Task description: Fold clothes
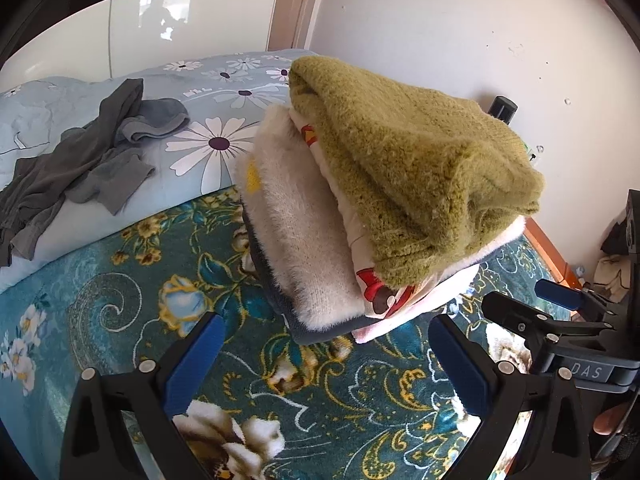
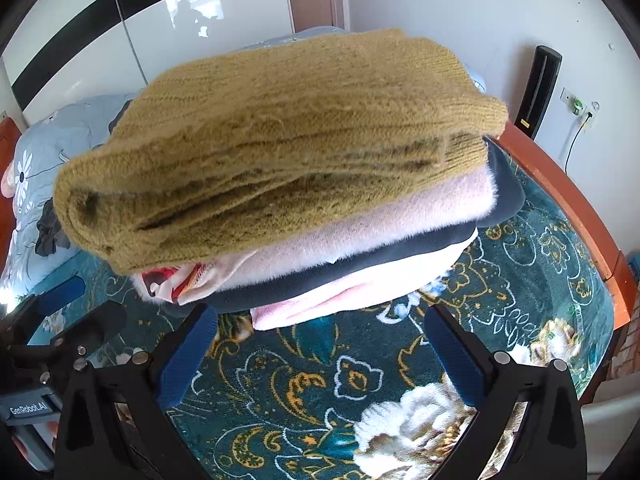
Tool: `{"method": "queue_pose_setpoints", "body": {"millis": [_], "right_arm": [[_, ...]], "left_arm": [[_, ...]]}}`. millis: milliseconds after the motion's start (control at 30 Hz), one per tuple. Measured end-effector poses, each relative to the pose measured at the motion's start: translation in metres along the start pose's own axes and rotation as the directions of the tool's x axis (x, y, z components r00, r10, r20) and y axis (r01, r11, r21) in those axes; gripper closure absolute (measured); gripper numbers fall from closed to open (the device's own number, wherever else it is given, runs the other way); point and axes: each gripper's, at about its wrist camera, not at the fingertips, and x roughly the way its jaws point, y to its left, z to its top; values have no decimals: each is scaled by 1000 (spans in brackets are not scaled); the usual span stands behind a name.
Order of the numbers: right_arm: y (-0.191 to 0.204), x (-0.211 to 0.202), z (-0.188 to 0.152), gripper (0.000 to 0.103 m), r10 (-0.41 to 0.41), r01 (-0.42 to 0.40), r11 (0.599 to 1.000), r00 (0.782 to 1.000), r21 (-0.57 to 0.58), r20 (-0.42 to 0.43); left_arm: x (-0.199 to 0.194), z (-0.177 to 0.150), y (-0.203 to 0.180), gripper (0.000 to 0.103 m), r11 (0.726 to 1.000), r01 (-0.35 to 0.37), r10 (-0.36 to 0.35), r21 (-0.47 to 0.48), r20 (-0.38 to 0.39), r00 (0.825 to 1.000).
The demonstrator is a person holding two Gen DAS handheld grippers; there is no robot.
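Folded stack topped by the olive knit sweater (image 2: 276, 148) lies on the floral blanket (image 2: 360, 392) just ahead of both jaws; left gripper (image 1: 324, 364) and right gripper (image 2: 320, 356) stand apart and empty, best withdrawn level, clear of the stack's overhanging edges
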Motion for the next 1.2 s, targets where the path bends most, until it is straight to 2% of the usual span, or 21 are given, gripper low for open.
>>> {"method": "queue_pose_setpoints", "body": {"millis": [467, 1200], "right_arm": [[1, 9, -3, 0, -8, 7, 1000, 1000, -10, -30], [-4, 11, -3, 0, -14, 14, 1000, 999, -12, -34]], "left_arm": [[8, -3, -1, 0, 1000, 8, -8, 10, -28, 1000], [18, -7, -11, 0, 999, 8, -6, 32, -63, 998]]}}
